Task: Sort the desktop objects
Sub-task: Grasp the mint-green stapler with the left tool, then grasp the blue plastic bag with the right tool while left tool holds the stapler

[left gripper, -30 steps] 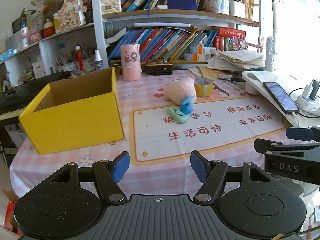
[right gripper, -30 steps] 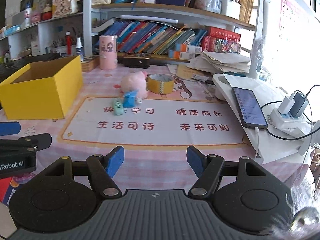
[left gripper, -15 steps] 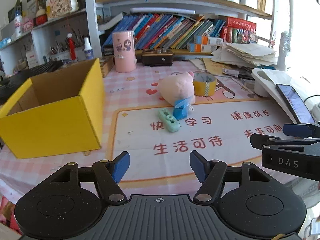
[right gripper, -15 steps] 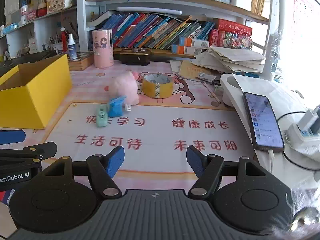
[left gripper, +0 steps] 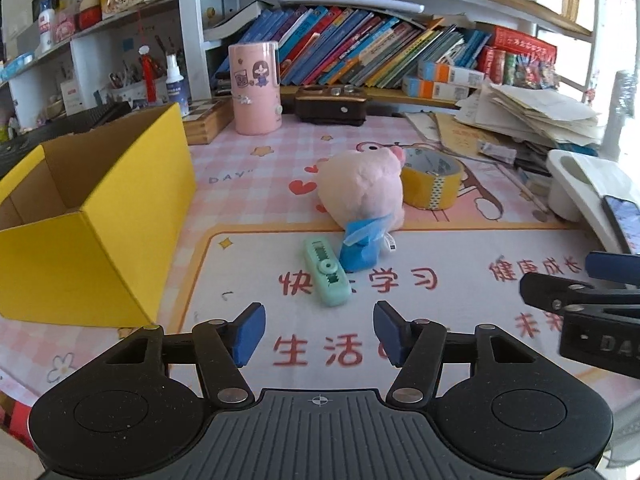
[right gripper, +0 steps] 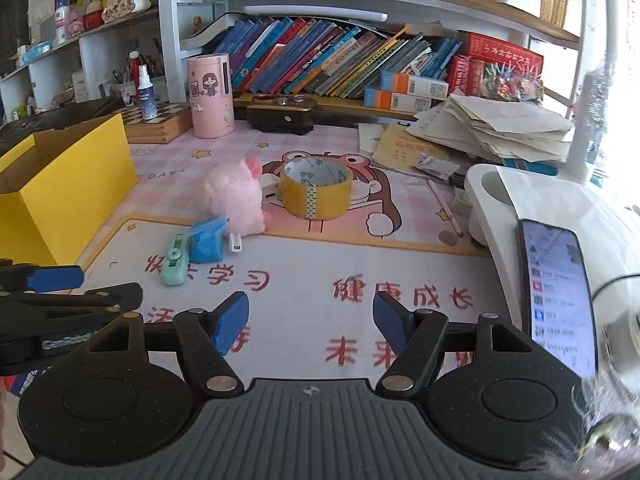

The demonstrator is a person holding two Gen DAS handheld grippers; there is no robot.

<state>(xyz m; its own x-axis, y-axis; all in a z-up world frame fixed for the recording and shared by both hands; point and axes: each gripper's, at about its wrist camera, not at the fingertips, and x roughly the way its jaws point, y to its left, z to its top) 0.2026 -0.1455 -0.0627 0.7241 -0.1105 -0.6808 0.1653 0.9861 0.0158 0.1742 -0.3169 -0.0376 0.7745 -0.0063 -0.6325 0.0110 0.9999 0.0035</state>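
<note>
A mint green correction tape (left gripper: 327, 273) lies on the desk mat, just ahead of my open, empty left gripper (left gripper: 318, 330). Behind it lies a pink plush pig (left gripper: 363, 188) with a blue scarf, and a roll of yellow tape (left gripper: 431, 182) beside it. An open yellow box (left gripper: 88, 216) stands at the left. My right gripper (right gripper: 310, 322) is open and empty over the mat, with the yellow tape roll (right gripper: 316, 188), the plush pig (right gripper: 236, 200) and the correction tape (right gripper: 175, 261) ahead of it to the left.
A pink cylinder (left gripper: 256, 87) and a dark wooden box (left gripper: 330, 105) stand at the back under shelves of books. A paper pile (right gripper: 492, 130) lies at the back right. A white stand with a phone (right gripper: 556, 296) is at the right.
Both grippers have moved forward over the desk toward the objects, which now look larger and closer. Both stay open.
</note>
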